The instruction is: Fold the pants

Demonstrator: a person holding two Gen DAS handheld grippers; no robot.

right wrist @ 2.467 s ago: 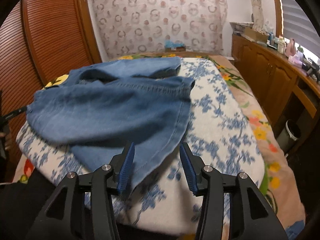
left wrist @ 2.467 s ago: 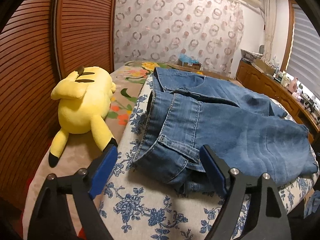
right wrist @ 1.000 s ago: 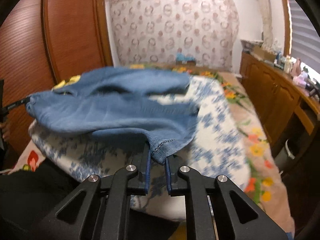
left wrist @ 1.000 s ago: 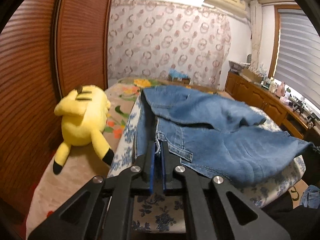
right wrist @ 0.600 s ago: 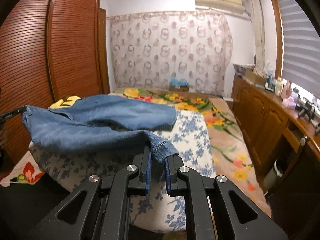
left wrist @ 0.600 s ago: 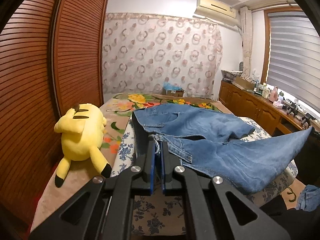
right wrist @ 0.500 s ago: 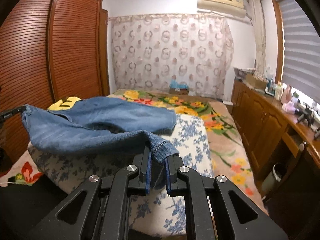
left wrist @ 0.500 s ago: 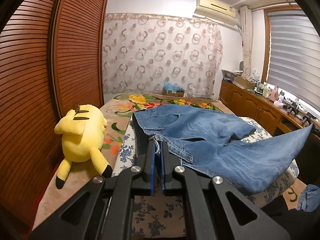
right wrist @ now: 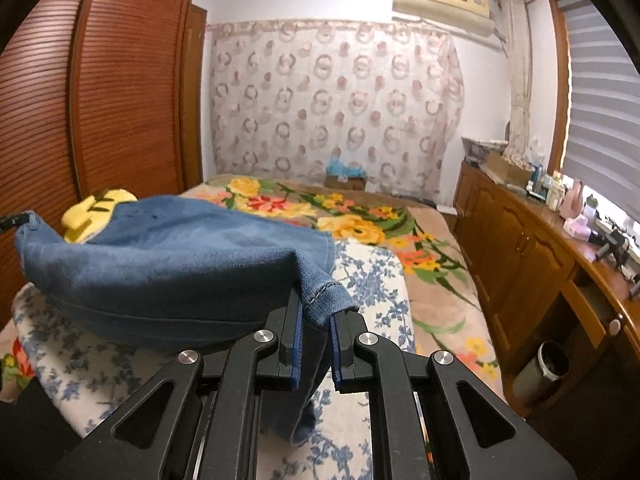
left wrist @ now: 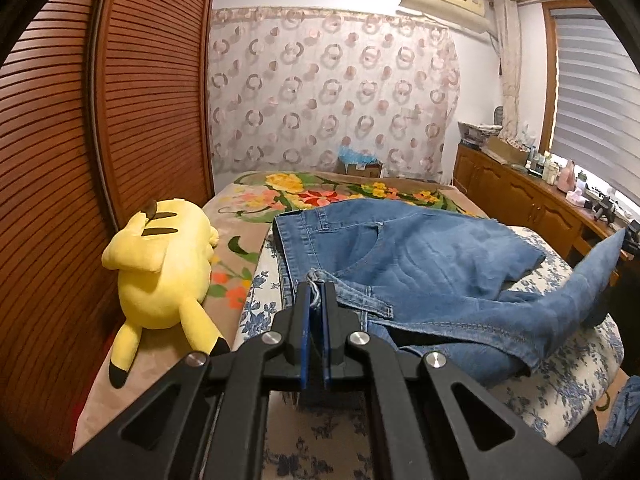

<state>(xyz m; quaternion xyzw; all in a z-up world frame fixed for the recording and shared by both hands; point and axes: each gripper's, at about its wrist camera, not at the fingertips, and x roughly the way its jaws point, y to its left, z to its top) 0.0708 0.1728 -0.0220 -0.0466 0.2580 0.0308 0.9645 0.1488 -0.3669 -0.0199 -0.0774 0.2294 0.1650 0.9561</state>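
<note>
The blue denim pants [left wrist: 420, 264] lie across the bed, waistband at the left, legs running right. My left gripper [left wrist: 316, 288] is shut on the near waistband corner and holds it above the bed. My right gripper [right wrist: 316, 308] is shut on the hem of the near leg [right wrist: 320, 284] and holds it raised, so the near leg hangs stretched between the two grippers. The far leg [right wrist: 192, 220] rests on the bed. In the left wrist view the raised hem [left wrist: 612, 244] shows at the far right.
A yellow plush toy [left wrist: 164, 256] lies on the bed's left side beside the brown slatted wardrobe [left wrist: 80, 160]. The bed has a blue-flowered sheet [right wrist: 380, 280] over a floral blanket [right wrist: 360, 216]. A wooden cabinet [right wrist: 532, 248] runs along the right; a bin [right wrist: 540, 368] stands below it.
Both grippers, open over the pants 2.5 s ago, have shut on the waistband and the hem and lifted them. In the last half second both rose and moved forward over the bed.
</note>
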